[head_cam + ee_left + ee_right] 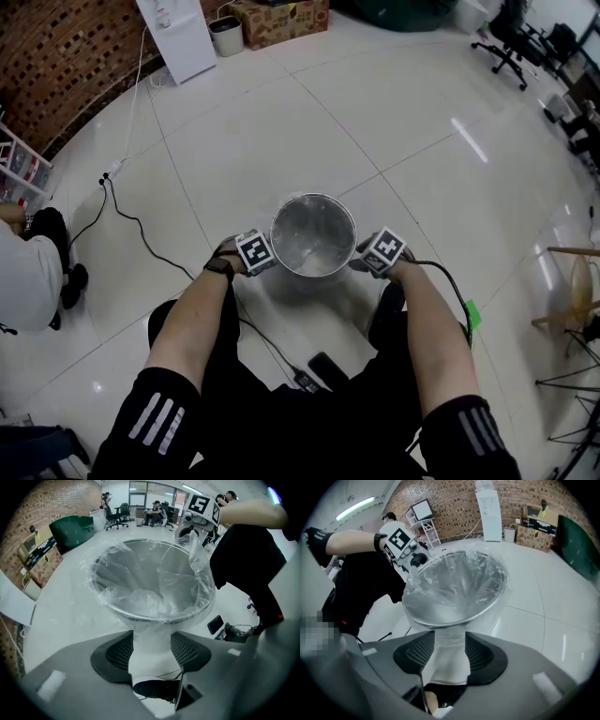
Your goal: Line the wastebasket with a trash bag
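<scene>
Flanking the round steel wastebasket [313, 199], left gripper [151, 656] and right gripper [450, 658] spread wide, we could snag the clear plastic trash bag [154, 597] and drag it off.

The glossy white tiled floor [422, 141] is reflecting the ceiling lights. The round metal wastebasket [313, 196] is standing upright near its middle, well apart from every edge. A black cable [141, 230] is snaking over the tiles from a power strip [114, 169] near the left edge toward the basket's near side, where a flat black device [328, 370] is lying apart from the basket. Along the far edge a white cabinet [178, 37], a small bin [226, 36] and a cardboard box [281, 19] are standing side by side. An office chair [506, 47] is sitting toward the far right corner.
</scene>
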